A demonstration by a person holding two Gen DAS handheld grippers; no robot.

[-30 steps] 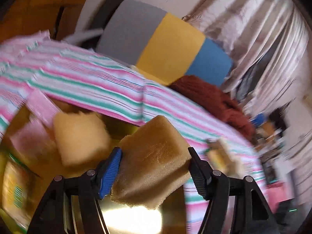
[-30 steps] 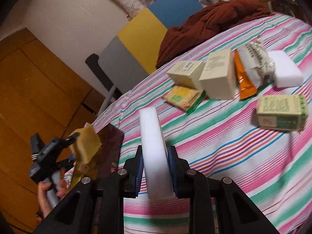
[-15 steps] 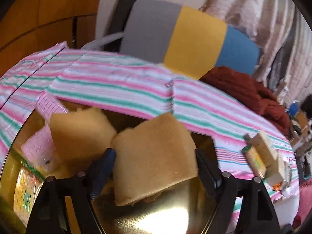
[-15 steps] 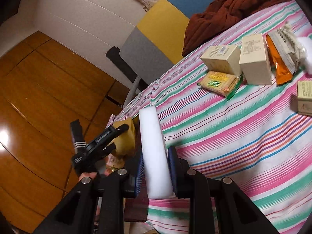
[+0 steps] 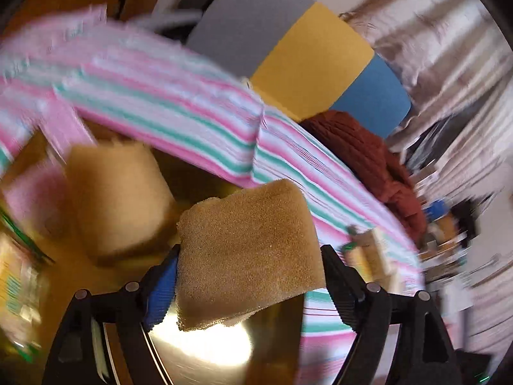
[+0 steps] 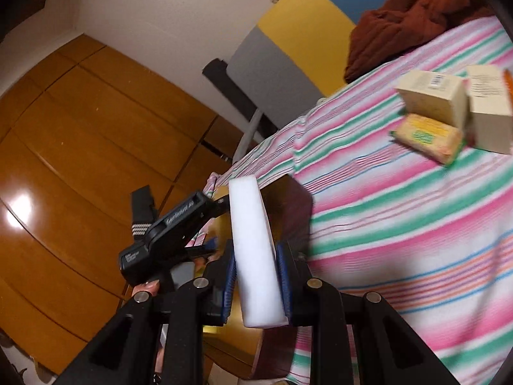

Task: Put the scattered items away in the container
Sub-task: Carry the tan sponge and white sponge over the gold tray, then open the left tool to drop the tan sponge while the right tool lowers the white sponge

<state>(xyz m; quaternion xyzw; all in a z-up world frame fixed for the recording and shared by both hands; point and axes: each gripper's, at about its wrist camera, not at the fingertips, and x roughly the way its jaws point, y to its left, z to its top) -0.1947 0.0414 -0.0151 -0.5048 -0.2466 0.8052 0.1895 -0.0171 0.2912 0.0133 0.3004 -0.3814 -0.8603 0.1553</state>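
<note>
A tan sponge (image 5: 250, 250) sits between the jaws of my left gripper (image 5: 248, 248), just above the shiny gold floor of the container (image 5: 208, 353). The jaws are opening. The sponge looks unsqueezed, leaning on the blue left pad and barely meeting the right finger, so it lies loose. My right gripper (image 6: 255, 245) is shut on a white foam block (image 6: 253, 250), held on edge near the container's dark wall (image 6: 288, 211) at the table's corner. The left gripper's black body (image 6: 173, 227) shows there with a hand under it.
Inside the container lie a second tan sponge (image 5: 118, 192), pink packets (image 5: 29, 192) and a yellow-green packet (image 5: 16, 288). On the striped cloth (image 6: 400, 211) stand two cream boxes (image 6: 433, 99) and a yellow packet (image 6: 426, 138). A grey-yellow-blue chair (image 6: 288, 38) holds a rust-brown cloth (image 6: 400, 19).
The left jaws have spread and the tan sponge has swelled back to full width, lower over the container. The right gripper has carried the white block left, towards the container and the left gripper.
</note>
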